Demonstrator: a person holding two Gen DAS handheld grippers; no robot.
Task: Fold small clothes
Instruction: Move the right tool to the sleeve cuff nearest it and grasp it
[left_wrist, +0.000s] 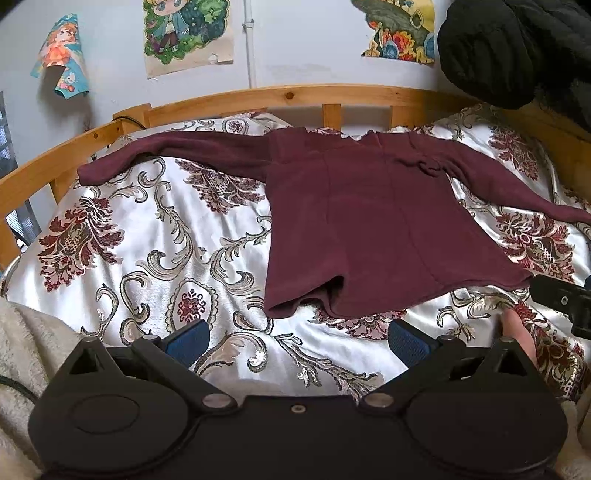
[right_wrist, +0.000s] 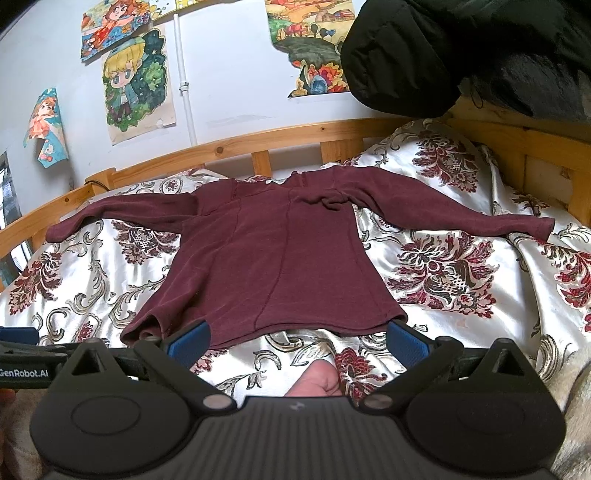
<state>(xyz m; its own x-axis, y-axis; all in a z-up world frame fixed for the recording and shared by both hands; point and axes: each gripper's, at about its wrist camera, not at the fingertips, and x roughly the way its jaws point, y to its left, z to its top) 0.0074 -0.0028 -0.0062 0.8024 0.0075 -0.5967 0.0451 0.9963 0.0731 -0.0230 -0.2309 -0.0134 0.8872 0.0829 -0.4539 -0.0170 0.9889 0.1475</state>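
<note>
Across the middle of the bed (right_wrist: 461, 266), maroon top (right_wrist: 266, 254) spread flat, sleeves out. Soft, light, floppy; best pinched at hem corners or cuffs. Left gripper (left_wrist: 297, 341) and right gripper (right_wrist: 297, 341) hovering near hem, jaws wide, holding nothing.

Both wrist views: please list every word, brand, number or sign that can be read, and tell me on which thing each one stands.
"GenRobot.AI": white letters on the black body of the left gripper, seen at the left edge of the right wrist view; the first letter is partly cut off.
Drawings on the wall: pictures only, no readable words.
Maroon top and bedspread: no text or label visible.
Left wrist view: no readable text.
</note>
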